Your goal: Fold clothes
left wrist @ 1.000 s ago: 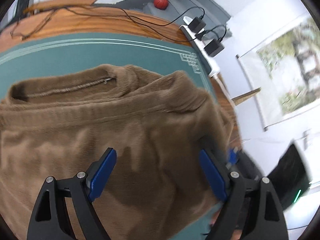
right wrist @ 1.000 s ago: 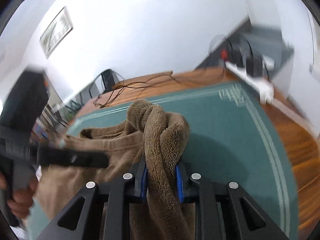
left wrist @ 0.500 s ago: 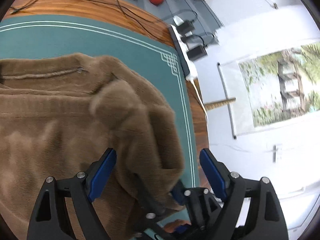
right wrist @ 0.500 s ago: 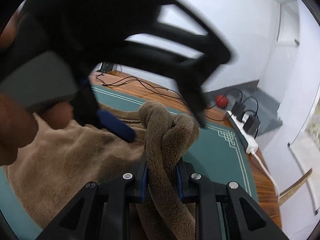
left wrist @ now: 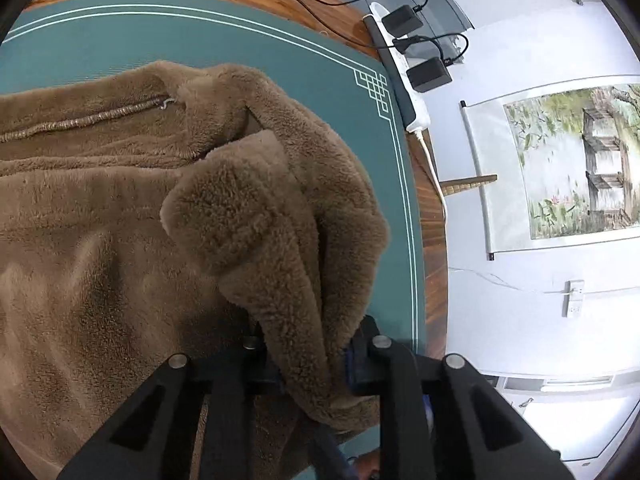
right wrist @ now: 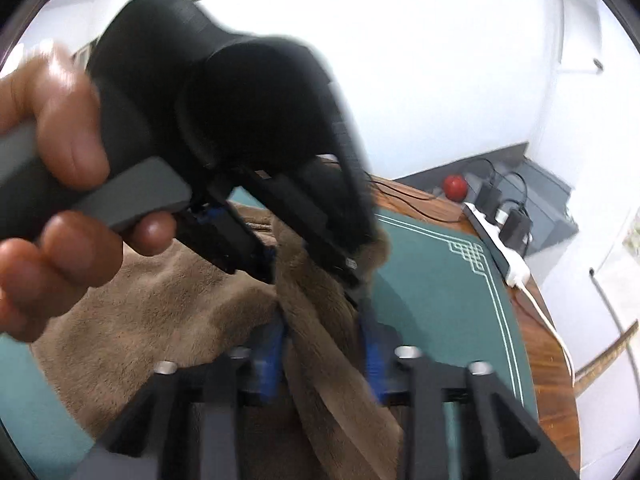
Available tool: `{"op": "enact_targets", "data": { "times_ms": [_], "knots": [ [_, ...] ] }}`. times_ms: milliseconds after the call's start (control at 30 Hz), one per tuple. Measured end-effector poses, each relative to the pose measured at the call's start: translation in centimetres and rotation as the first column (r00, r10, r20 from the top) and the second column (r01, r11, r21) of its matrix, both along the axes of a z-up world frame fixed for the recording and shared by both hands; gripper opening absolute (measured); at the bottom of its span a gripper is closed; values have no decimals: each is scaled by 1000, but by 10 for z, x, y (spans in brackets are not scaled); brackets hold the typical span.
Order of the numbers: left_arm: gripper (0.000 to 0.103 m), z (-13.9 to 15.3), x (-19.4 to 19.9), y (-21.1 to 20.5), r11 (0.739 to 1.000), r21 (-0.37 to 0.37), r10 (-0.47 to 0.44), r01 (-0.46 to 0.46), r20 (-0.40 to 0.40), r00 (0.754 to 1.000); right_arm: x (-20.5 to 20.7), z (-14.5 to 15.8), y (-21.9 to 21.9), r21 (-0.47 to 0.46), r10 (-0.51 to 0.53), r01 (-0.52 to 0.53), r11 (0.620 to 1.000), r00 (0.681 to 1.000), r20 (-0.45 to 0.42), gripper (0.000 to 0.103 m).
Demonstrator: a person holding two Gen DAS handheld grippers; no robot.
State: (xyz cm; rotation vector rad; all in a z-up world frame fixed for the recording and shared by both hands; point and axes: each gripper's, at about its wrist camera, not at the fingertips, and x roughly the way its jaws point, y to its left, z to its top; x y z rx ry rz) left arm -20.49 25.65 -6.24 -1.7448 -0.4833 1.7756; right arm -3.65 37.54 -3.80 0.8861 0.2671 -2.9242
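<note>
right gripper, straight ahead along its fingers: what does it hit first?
Likely the left gripper, clamped on the bunched brown fleece sleeve just ahead of the right gripper, whose jaws have just been opening with the sleeve between them. Depth is unclear; the fleece may come first.

The left wrist view is taken from just behind the left claw (left wrist: 310, 364), looking steeply down along its fingers, very near the brown fleece garment (left wrist: 120, 248) spread ahead on the green mat (left wrist: 400, 200). The right wrist view is taken from behind the right claw (right wrist: 324, 352), tilted less steeply, so the white wall is seen above. The left claw (right wrist: 312, 268) and the hand (right wrist: 60, 200) holding it are seen close ahead. The garment, mat corner, power strip (left wrist: 400, 92) and red ball (right wrist: 455, 186) are shared by both views.
</note>
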Motion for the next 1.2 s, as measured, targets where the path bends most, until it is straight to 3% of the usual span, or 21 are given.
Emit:
{"op": "enact_targets", "data": {
  "times_ms": [33,100,167,267,400,600,667,700,733,800,967,1067,1200],
  "knots": [
    [22,1,-1,-2,1000,4,6,-6,4,1000,6,3,9,-36,-27,27,999,999,-16,87],
    [22,2,-1,-3,1000,9,10,-10,6,1000,21,6,41,-165,-94,94,982,996,10,87],
    [22,3,-2,-4,1000,12,11,-11,5,1000,31,-1,68,-281,-129,149,948,988,90,87],
    [22,9,-2,-5,1000,21,11,-10,-3,1000,47,-20,104,-457,-133,216,863,969,206,87],
    [22,18,-1,-10,1000,29,12,-12,-15,1000,54,-44,126,-598,-119,280,751,948,295,87],
    [22,26,0,-21,999,34,18,-17,-21,1000,54,-77,124,-742,-45,304,597,937,347,87],
    [22,26,1,-21,1000,27,15,-14,-26,1000,60,-81,118,-794,-31,304,526,940,339,79],
    [22,25,0,-21,1000,22,16,-15,-29,999,61,-79,114,-793,-40,307,526,940,338,52],
    [22,23,-3,-18,1000,19,22,-21,-28,999,61,-74,111,-778,-55,310,546,940,336,40],
    [22,20,-8,-17,999,15,35,-35,-23,999,63,-61,102,-734,-87,306,606,943,321,34],
    [16,14,-15,-28,998,25,66,-66,-6,998,81,-8,60,-511,-133,222,830,970,205,30],
    [14,17,-17,-40,994,58,92,-92,4,996,83,11,35,-403,-137,185,896,980,144,30],
    [14,35,-22,-59,990,95,110,-107,-22,994,83,31,0,-288,-114,128,949,991,66,30]
  ]
}}
